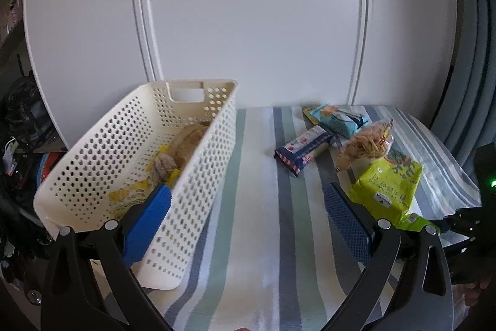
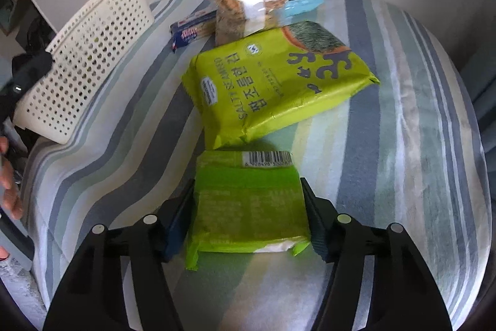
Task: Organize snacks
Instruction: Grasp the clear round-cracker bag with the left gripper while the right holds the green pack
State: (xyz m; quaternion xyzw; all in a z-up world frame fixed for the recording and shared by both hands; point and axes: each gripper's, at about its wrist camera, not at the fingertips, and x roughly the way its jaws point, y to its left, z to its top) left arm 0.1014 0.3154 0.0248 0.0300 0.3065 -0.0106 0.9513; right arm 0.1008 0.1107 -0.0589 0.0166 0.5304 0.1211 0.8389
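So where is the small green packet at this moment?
In the right wrist view, the small green packet sits between the fingers of the right gripper, just in front of the big green seaweed bag on the striped cloth.

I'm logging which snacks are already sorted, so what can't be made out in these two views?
- Basket contents, left wrist view: the wall and a blue finger pad hide most of them.
- Small green packet in the right gripper, right wrist view: print blurred.
- Light blue packet, right wrist view: mostly behind the cookie bag.
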